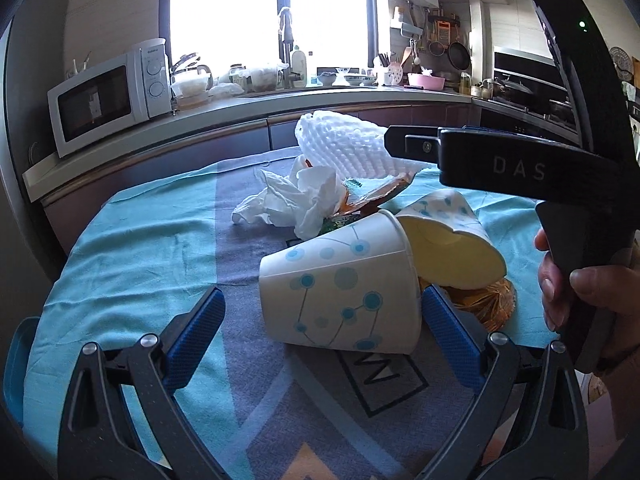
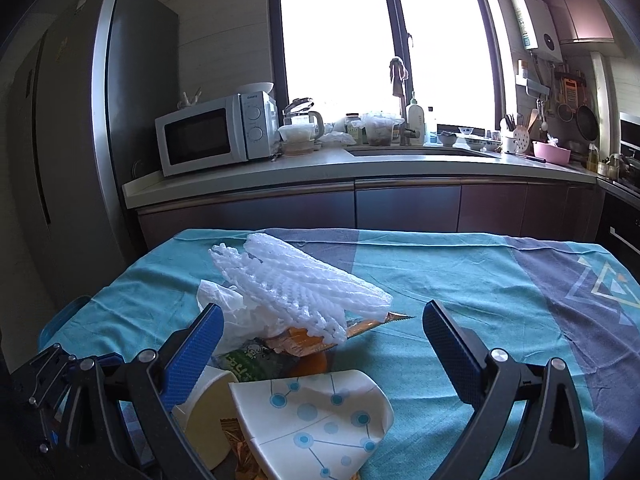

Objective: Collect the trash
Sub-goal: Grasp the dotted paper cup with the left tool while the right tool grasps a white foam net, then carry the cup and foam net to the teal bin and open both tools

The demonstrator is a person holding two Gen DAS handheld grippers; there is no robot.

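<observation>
In the left wrist view we see the left gripper (image 1: 322, 326) low over the table, its two blue pads spread wide. Between them lies a paper cup (image 1: 340, 292) with blue dots, on its side, bottom toward us. The right pad (image 1: 450, 338) is just beside the cup wall; we cannot tell if it touches. The left pad is apart from it, so nothing is gripped. We cannot see into this cup. Just to its right lies a crushed paper cup (image 1: 452, 236), its pale yellow inside showing, with nothing visible in it. Under it is a golden wrapper (image 1: 486, 306). Farther away lie a crumpled white tissue (image 1: 296, 200) and a white foam net (image 1: 348, 148), all on the teal and grey tablecloth (image 1: 132, 248). At the right a hand (image 1: 576, 296) holds the black handle of the right gripper (image 1: 396, 142), which hangs over the far side of the pile.

In the right wrist view the right gripper (image 2: 322, 326) is also wide open and holds nothing. Near the lens lies the crushed paper cup (image 2: 316, 420), and to its left the other paper cup (image 2: 208, 412), whose yellow inside we see only partly. Beyond them are a green packet (image 2: 250, 360), an orange wrapper (image 2: 308, 342), the tissue (image 2: 230, 312) and the foam net (image 2: 296, 284) on top. The tablecloth (image 2: 480, 288) to the right is bare. At the far left edge is part of the left gripper (image 2: 52, 376).
</observation>
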